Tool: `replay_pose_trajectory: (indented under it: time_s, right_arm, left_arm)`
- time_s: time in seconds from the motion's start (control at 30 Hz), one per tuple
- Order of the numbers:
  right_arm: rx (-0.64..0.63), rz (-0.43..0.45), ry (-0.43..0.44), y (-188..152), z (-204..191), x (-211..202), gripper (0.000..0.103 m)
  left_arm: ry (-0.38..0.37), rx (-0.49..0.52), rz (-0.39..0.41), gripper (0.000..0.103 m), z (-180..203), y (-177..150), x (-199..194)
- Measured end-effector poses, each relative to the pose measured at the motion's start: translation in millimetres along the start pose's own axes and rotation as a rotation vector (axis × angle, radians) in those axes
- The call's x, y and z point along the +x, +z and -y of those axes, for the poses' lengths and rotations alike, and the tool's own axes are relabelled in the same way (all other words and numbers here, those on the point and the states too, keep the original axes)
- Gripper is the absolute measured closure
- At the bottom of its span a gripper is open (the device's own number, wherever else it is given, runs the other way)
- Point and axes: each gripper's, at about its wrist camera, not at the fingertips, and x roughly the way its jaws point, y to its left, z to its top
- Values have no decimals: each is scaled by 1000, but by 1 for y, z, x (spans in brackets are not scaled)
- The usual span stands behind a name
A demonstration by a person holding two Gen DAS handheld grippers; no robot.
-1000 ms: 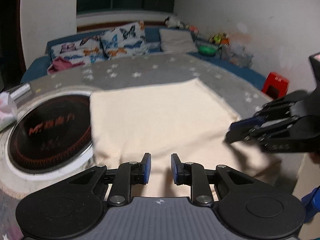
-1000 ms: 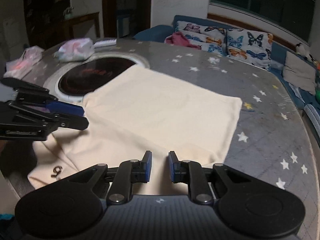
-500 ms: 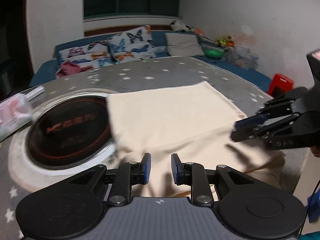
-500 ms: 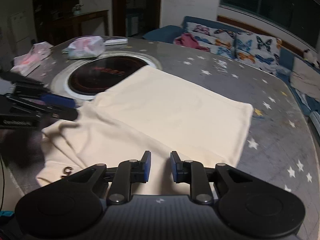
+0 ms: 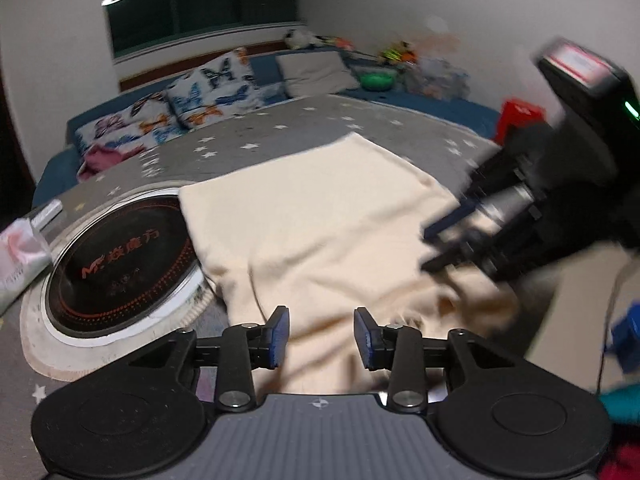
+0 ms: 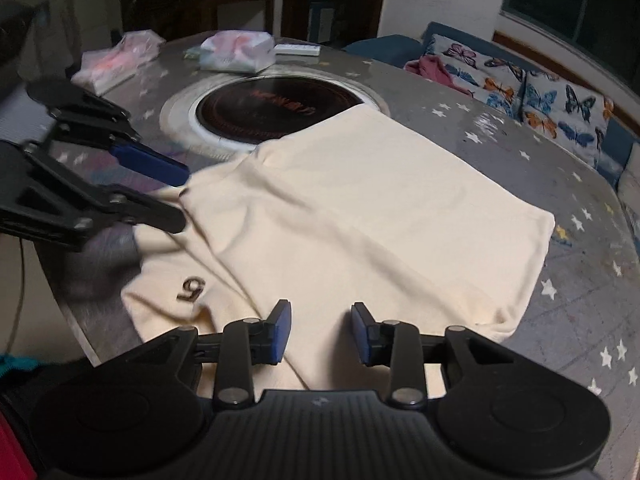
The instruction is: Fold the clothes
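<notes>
The cream shirt [image 6: 360,220] lies on the desk [image 6: 580,300], long axis running from the near edge away to the far right, near end rumpled. Both grippers, left [image 5: 322,336] and right [image 6: 320,332], hover over that near hem, jaws just opened partway, gripping nothing; neither is clearly nearer.

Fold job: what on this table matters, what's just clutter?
Job:
cream garment
left tongs, open
right tongs, open

Clutter:
hotplate
two tissue packs
remote
butterfly cushions
</notes>
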Motion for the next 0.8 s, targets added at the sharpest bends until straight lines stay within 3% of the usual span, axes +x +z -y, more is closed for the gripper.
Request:
replay_pose_trajectory:
  time_s: [0.27, 0.53, 0.63, 0.7, 0.73, 0.8]
  right_arm:
    - [-10, 22, -17, -3, 0, -19, 70]
    - [-12, 36, -44, -7, 0, -33, 65]
    - [-20, 48, -47, -9, -2, -40, 64]
    - [-25, 56, -44, -10, -2, -45, 60]
    - [-30, 64, -42, -11, -3, -48, 50]
    - [-46, 81, -35, -14, -5, -55, 46]
  left_arm:
    - [-7, 188, -21, 61, 25, -27, -6]
    - [9, 271, 71, 61, 40, -27, 11]
    - [-8, 274, 87, 85, 40, -24, 15]
    - [-12, 248, 98, 92, 36, -19, 16]
    - [-15, 219, 102, 93, 31, -15, 16]
    - [-24, 154, 109, 94, 20, -5, 17]
